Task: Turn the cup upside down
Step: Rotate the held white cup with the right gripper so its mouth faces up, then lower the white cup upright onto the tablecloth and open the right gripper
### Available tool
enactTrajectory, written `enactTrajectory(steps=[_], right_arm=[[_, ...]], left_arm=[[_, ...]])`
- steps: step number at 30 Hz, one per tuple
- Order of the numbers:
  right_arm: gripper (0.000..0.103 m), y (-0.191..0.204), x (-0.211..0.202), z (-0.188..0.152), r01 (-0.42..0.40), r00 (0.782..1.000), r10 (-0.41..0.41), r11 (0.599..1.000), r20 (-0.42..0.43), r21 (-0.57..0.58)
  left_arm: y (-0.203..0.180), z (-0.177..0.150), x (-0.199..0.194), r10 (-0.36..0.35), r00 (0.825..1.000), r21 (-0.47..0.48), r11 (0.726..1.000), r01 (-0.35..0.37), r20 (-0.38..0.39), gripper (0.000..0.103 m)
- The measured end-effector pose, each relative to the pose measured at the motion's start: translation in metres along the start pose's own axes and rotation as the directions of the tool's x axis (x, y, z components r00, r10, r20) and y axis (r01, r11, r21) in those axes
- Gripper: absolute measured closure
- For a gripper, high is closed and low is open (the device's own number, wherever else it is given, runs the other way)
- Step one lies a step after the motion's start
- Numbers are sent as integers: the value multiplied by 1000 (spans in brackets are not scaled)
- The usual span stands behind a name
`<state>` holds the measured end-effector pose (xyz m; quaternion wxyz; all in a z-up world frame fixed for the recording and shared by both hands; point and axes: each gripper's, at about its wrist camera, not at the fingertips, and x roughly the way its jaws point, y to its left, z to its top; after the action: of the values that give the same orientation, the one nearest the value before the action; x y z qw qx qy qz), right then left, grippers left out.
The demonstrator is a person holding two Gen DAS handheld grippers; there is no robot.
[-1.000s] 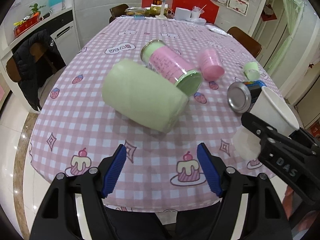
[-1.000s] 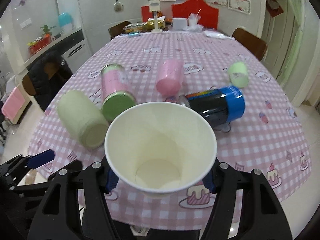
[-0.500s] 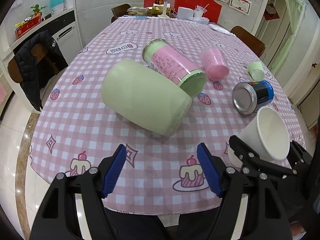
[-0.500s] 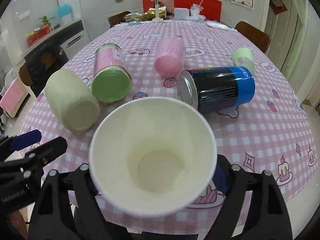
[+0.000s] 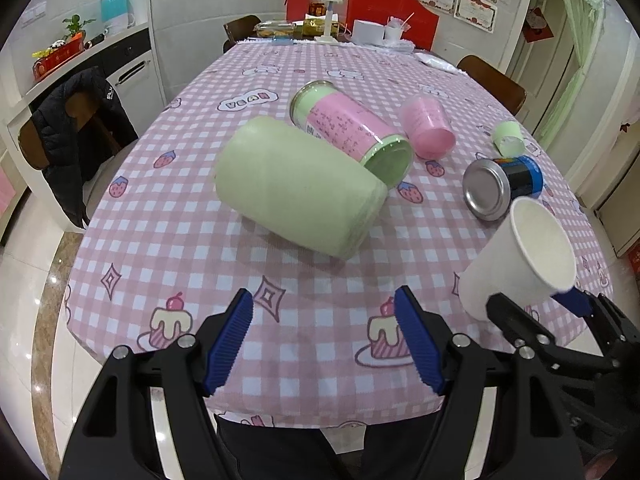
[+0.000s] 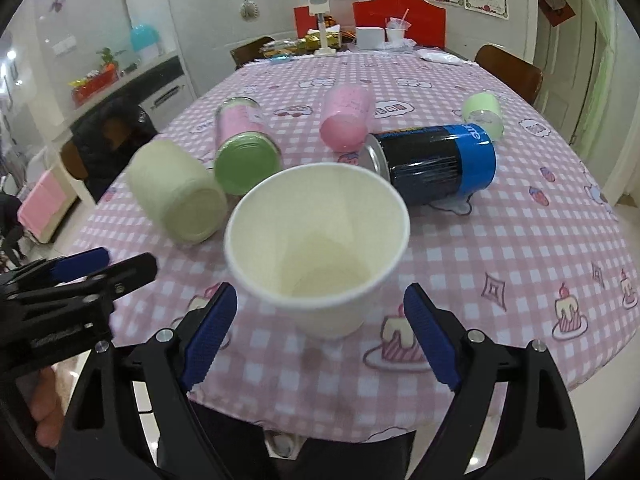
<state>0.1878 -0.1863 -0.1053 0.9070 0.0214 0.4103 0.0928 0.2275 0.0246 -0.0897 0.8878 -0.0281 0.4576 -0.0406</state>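
Observation:
A white paper cup (image 6: 320, 240) stands mouth up near the table's front edge, tilted slightly; it also shows in the left wrist view (image 5: 524, 256). My right gripper (image 6: 320, 336) is open, its blue pads (image 6: 208, 340) apart on either side of the cup's base and not touching it. My left gripper (image 5: 324, 340) is open and empty over the front edge of the table, left of the cup.
On the pink checked tablecloth (image 6: 500, 248) lie a pale green jar (image 5: 296, 188), a pink-labelled jar with a green lid (image 5: 352, 132), a pink cup (image 5: 428, 128), a small green cup (image 5: 506, 138) and a black-and-blue can (image 6: 432, 164). Chairs stand around the table.
My right gripper has opened and let go of the white cup, which now rests on the table. The left gripper has stayed open, hardly moving.

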Motion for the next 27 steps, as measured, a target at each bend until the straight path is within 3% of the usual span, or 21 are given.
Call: enactTrajectory(steps=[12,19,27], right_arm=[[19,-9,-62,-37,-69,986,63,997,152,33],[15,-13,-105,-69,-71,961,62,997,270,23],[11,-7,-152,-100,33,910,-18,999,413,-28]], left_arm=[[-10,-42,-36,-48,995,52,998,43,85,31],[-23,-74,-63,-91,983,84,993,79,160,31],[-39,-104,-108,-109,950,131,989,74,291,31]])
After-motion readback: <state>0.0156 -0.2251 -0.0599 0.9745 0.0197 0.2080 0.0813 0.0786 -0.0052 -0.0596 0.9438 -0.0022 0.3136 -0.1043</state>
